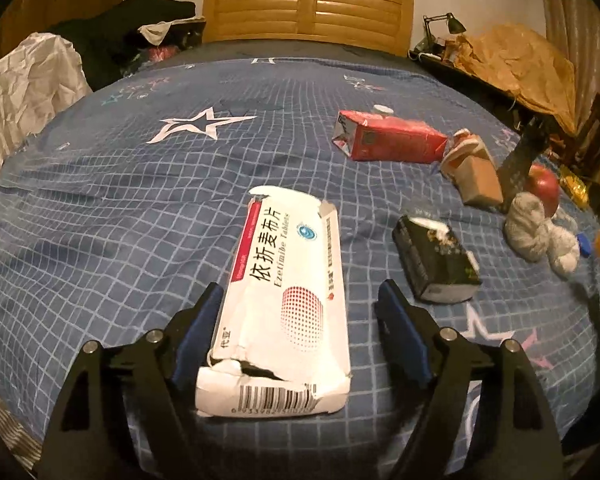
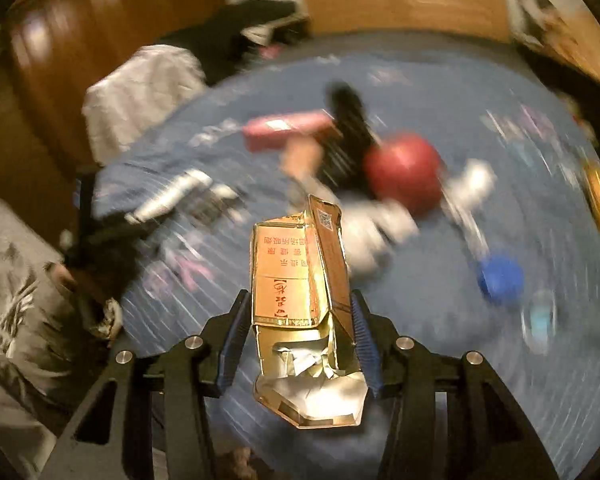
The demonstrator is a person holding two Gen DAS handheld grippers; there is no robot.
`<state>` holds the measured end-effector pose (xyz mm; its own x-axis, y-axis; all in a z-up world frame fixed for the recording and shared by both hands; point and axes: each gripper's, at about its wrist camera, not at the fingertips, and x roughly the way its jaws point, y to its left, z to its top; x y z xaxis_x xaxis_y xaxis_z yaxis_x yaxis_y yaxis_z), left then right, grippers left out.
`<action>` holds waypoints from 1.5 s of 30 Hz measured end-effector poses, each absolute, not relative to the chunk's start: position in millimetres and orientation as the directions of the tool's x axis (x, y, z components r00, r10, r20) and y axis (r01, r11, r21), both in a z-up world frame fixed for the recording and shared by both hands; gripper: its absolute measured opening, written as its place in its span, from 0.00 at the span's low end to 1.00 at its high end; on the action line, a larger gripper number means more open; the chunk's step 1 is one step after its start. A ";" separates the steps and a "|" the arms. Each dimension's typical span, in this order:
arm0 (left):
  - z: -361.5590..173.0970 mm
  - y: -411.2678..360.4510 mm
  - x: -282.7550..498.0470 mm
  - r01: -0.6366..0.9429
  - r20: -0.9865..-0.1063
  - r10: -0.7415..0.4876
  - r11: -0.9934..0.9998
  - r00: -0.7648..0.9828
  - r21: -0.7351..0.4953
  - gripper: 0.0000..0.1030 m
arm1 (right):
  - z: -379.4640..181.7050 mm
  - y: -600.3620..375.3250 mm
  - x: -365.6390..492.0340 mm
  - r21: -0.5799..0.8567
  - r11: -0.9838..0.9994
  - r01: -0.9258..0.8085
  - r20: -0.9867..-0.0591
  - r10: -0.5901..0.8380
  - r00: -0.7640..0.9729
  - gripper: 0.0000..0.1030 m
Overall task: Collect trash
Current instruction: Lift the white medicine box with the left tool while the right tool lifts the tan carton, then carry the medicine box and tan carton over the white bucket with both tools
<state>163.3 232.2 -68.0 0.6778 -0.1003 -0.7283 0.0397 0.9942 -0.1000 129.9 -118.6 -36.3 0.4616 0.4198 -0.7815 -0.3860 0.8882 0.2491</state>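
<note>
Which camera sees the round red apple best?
The left wrist view: the round red apple looks sharp there, though grey cloth partly covers it. The right wrist view shows it bigger but badly blurred.

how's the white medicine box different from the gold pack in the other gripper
The white medicine box lies flat on the blue bedspread between the open fingers of the left gripper; the gold pack is clamped in the right gripper, above the bed. The white box is long and flat, the gold pack squatter. Both are torn-open cardboard packaging.
</note>
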 end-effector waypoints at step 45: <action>33.9 77.9 81.0 -0.010 -0.562 0.086 0.991 0.823 0.136 0.46 | 4.2 -176.6 48.6 0.229 0.916 -0.330 -0.592 0.400 0.699 0.48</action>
